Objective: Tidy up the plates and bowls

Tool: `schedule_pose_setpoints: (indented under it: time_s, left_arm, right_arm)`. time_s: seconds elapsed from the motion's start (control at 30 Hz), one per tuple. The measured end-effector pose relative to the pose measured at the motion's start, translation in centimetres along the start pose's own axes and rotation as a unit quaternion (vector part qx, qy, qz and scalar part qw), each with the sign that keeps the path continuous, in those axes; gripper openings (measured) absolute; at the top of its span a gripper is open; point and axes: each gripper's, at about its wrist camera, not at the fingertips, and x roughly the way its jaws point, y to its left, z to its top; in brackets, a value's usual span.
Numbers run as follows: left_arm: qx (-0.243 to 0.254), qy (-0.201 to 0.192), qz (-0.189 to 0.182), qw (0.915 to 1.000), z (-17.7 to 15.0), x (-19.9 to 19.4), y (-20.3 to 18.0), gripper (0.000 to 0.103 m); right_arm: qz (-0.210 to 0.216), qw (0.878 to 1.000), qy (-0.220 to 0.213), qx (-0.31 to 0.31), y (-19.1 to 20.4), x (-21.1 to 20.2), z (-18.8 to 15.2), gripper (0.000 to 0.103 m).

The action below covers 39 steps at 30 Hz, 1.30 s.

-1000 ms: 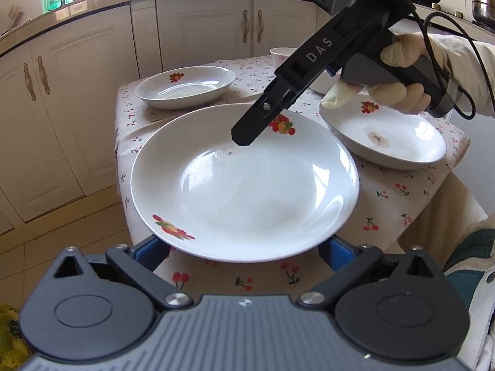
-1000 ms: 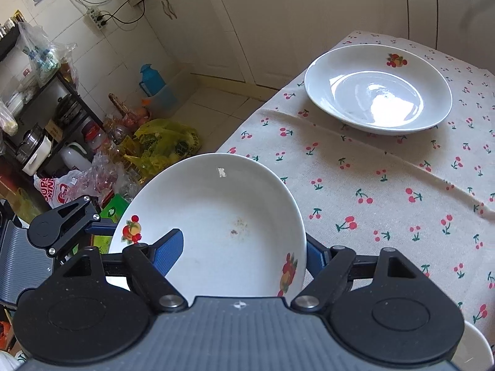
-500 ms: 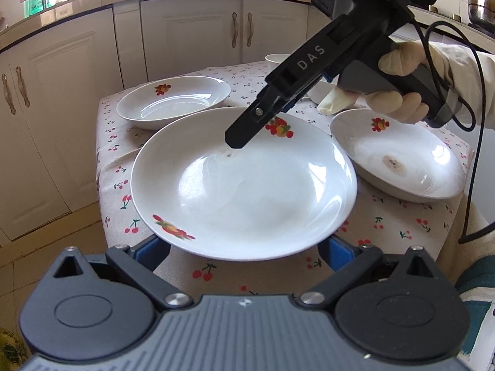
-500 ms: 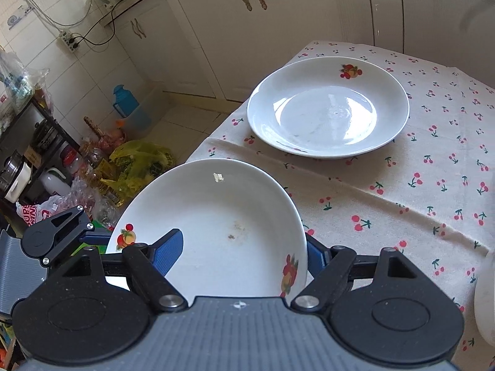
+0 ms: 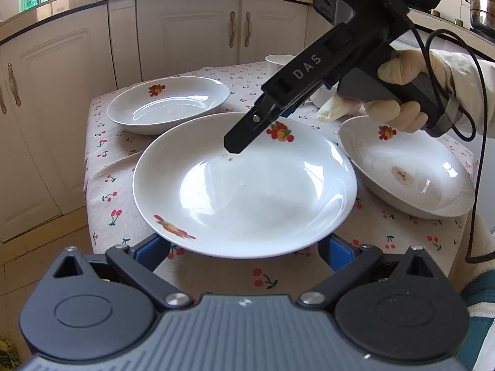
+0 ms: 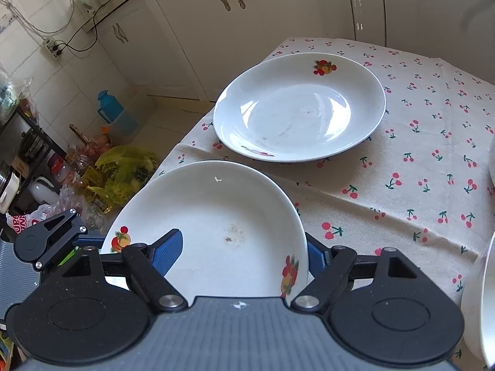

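Both grippers carry a white fruit-print plate (image 5: 247, 191) (image 6: 216, 216) level, above the near edge of the cherry-cloth table (image 5: 102, 167). My left gripper (image 5: 244, 247) is shut on its near side, blue pads flanking the rim. At the far rim my right gripper (image 5: 244, 136) (image 6: 241, 253) pinches it, one pad inside the plate and one behind. Its jaws are opening, but the pads still touch the plate. A second plate (image 5: 168, 105) (image 6: 300, 108) lies on the table beyond. A stained plate (image 5: 405, 167) lies at the right.
A white cup (image 5: 278, 61) stands at the back of the table. White cabinets (image 5: 191, 31) close in behind. In the right wrist view a yellow bag (image 6: 123, 170), a blue jug (image 6: 111, 111) and other clutter crowd the floor left of the table.
Both grippers have carried the held plate sideways along the table edge. The plate on the table now lies closer and more directly ahead in the right wrist view.
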Motion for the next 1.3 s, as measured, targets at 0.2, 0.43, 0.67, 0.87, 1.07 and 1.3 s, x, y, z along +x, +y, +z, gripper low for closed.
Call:
schedule_pose_setpoints:
  time_s: [0.2,0.43,0.67,0.87,1.07,1.3]
  left_arm:
    - [0.004,-0.003,0.005,1.0,-0.1,0.0,-0.1,0.101]
    - [0.002,-0.016,0.026,0.9995,-0.3,-1.7,-0.6,0.101]
    - [-0.015,-0.033,0.05,0.9981,0.1,-4.4,-2.0,0.102]
    - [-0.033,-0.048,0.084,0.9948,0.0,-6.5,-4.3,0.102]
    - [-0.057,-0.067,0.115,0.9894,-0.3,-7.7,-7.1,0.102]
    - [-0.101,-0.075,0.12,0.9848,-0.3,-7.5,-9.5,0.102]
  right_arm:
    - [-0.004,1.0,0.005,-0.016,0.4,0.1,0.0,0.092]
    - [-0.018,0.999,-0.026,-0.038,1.4,-2.0,-0.4,0.103]
    - [-0.051,0.993,-0.072,-0.079,3.5,-6.4,-2.5,0.103]
    - [-0.095,0.982,-0.125,-0.105,5.0,-10.6,-6.5,0.103]
    - [-0.141,0.973,-0.147,-0.108,5.6,-13.4,-11.7,0.103]
    - [-0.179,0.965,-0.161,-0.107,6.0,-15.1,-17.7,0.103]
